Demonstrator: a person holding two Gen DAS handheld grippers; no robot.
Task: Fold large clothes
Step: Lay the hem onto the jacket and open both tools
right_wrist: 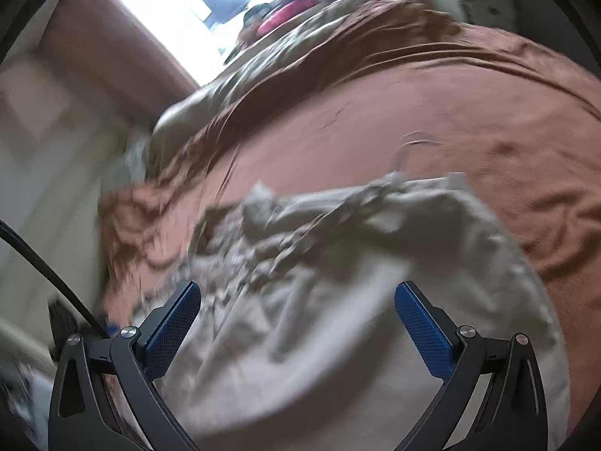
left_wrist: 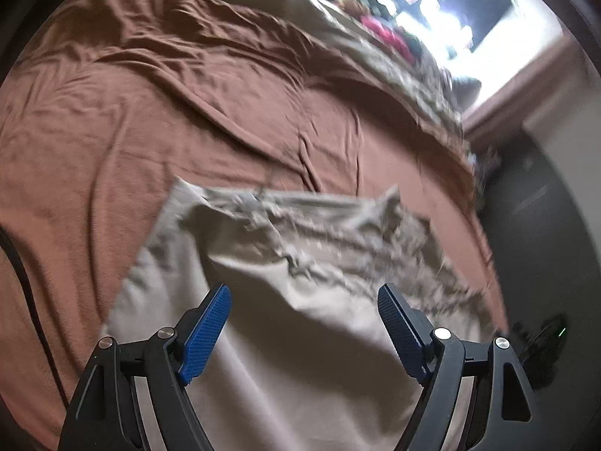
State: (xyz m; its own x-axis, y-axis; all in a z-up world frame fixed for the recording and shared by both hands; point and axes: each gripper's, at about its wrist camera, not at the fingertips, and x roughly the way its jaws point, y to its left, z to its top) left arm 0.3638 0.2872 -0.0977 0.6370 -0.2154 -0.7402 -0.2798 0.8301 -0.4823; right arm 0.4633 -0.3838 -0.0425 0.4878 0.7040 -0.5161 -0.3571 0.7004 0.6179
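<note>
Motion blur smeared the far clutter [left_wrist: 387, 34] by the glaring window [left_wrist: 450, 3]; its items could not be told apart. The beige garment [right_wrist: 338, 300] ran off the bottom edge, folds blurred.

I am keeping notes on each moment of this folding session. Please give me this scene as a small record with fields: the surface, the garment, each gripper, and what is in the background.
surface: brown bedsheet, wrinkled, covering a bed
garment: beige garment, crumpled, lying on the sheet in front of both grippers
left gripper: jaws open, nothing between the pads, garment below
right gripper: jaws open wide, holding nothing, garment below
background: bright window; red item at the far end of the bed
image quality: motion blur in both views
</note>
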